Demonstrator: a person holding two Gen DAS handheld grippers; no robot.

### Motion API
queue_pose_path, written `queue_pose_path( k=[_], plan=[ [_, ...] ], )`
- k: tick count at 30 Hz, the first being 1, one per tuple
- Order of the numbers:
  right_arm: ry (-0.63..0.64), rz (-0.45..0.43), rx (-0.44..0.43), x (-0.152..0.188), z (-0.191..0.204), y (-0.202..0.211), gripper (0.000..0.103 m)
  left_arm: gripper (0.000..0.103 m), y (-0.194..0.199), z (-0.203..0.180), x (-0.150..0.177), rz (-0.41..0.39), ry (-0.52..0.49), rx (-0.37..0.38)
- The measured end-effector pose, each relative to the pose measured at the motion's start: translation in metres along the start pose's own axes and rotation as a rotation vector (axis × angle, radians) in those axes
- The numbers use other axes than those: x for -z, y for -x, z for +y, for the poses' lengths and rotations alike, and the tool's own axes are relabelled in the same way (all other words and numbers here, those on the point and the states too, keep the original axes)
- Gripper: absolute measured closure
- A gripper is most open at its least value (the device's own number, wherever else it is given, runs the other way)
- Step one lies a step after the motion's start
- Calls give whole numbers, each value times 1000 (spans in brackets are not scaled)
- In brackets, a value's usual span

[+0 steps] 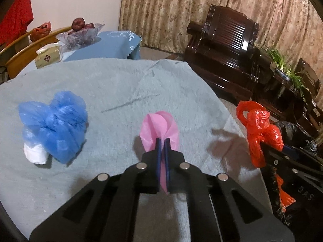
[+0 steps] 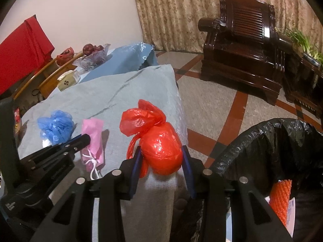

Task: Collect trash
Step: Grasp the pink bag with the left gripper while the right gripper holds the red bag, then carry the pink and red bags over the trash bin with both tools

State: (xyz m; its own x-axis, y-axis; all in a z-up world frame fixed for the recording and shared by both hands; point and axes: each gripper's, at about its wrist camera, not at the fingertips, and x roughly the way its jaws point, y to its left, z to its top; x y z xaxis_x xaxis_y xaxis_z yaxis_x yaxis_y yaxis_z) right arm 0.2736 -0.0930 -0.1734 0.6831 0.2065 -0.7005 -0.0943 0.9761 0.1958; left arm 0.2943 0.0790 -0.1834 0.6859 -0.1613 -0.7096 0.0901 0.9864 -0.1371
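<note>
A pink bag [image 1: 159, 127] lies on the grey cloth [image 1: 113, 84] of the table, and my left gripper [image 1: 163, 141] is shut on its near end, pink plastic pinched between the blue pads. The right wrist view shows the same pink bag [image 2: 93, 139] under the left gripper [image 2: 85, 139]. My right gripper [image 2: 161, 151] is shut on a tied red bag [image 2: 159, 143] above the table's right edge; that red bag [image 1: 260, 131] also shows in the left wrist view. A blue bag [image 1: 58, 125] with a white piece beneath lies at the left.
A bin lined with black plastic [image 2: 268, 141] stands on the floor right of the table, holding an orange net [image 2: 280, 197]. A tissue box [image 1: 49, 55] and a glass fruit bowl [image 1: 80, 35] sit at the table's far end. A dark wooden armchair [image 2: 244, 38] stands beyond.
</note>
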Motion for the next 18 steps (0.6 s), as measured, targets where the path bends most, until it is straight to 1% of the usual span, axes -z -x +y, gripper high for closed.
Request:
queue_pose_path(
  k=[8,18],
  plan=[
    [16,-23,-16,-1,2,17,65,100,34,-8,-3,-38,-17,-7],
    [59,-65,-33,1,9,53,65,100,78,-20,-1,-76,-18,-14]
  ],
)
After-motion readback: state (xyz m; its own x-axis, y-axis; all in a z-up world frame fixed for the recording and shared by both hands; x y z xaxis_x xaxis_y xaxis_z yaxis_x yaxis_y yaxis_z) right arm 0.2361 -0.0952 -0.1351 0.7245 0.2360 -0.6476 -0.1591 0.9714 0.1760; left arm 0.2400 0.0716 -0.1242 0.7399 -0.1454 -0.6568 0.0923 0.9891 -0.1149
